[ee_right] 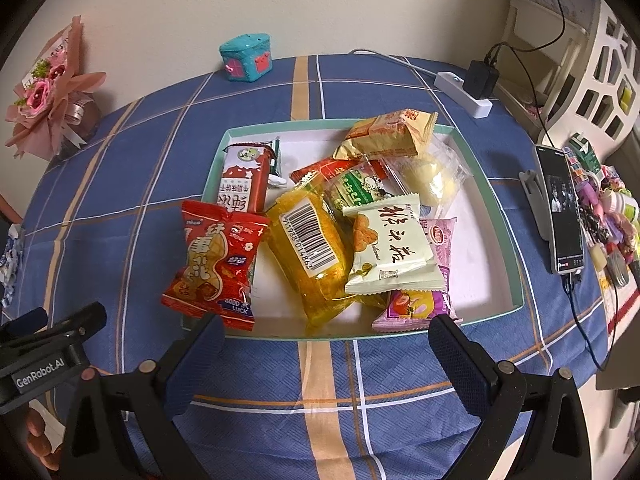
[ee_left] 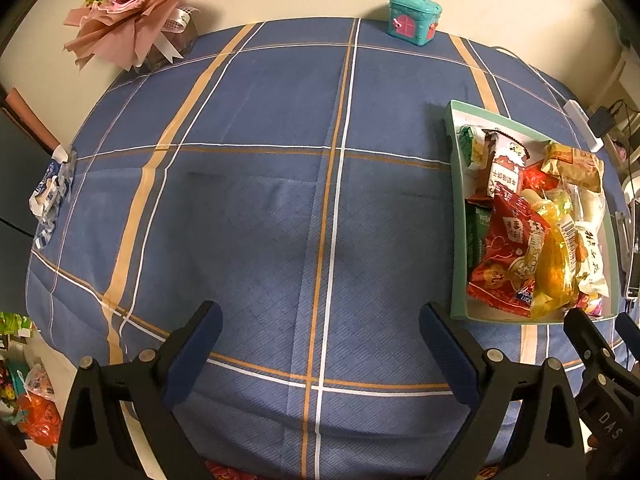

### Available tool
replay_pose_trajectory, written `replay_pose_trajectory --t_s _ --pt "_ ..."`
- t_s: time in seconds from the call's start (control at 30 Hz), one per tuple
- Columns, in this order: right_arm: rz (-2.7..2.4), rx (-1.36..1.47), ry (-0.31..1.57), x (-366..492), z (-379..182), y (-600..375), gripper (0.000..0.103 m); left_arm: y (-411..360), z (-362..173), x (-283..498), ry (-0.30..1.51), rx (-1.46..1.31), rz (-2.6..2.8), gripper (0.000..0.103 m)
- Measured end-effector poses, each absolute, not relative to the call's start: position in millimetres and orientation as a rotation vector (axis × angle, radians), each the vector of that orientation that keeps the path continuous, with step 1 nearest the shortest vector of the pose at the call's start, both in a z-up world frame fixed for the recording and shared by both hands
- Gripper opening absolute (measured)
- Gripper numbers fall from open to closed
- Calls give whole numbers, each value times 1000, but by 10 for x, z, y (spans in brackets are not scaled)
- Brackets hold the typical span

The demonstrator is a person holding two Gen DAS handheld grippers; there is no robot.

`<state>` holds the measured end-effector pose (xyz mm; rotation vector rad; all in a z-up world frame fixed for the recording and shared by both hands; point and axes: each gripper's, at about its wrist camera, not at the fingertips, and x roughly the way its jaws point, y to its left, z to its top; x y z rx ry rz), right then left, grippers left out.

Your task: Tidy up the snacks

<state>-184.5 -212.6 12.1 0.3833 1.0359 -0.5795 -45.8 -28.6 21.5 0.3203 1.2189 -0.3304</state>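
A shallow green-rimmed box (ee_right: 498, 216) (ee_left: 458, 216) sits on the blue plaid tablecloth, piled with snack packets. A red peanut packet (ee_right: 216, 264) (ee_left: 506, 256) hangs over its near left rim. Beside it lie a yellow barcode packet (ee_right: 310, 256), a cream cracker packet (ee_right: 390, 248), a pink packet (ee_right: 416, 304), a red-and-white carton-style pack (ee_right: 242, 180) and an orange-gold packet (ee_right: 390, 134). My right gripper (ee_right: 324, 340) is open just in front of the box. My left gripper (ee_left: 320, 324) is open over bare cloth, left of the box.
A teal house-shaped tin (ee_left: 414, 20) (ee_right: 246, 58) and a pink bouquet (ee_left: 136, 8) stand at the table's far edge. A power strip with charger (ee_right: 474, 88), a phone on a stand (ee_right: 560, 208) and small clutter (ee_right: 612, 220) sit at the right.
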Motion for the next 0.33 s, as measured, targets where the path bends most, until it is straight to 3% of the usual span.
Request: replay_pose_trajectory --t_s 0.33 --pt "-582 389 1041 -1833 110 -2127 103 -274 243 -459 1208 307 -347 99"
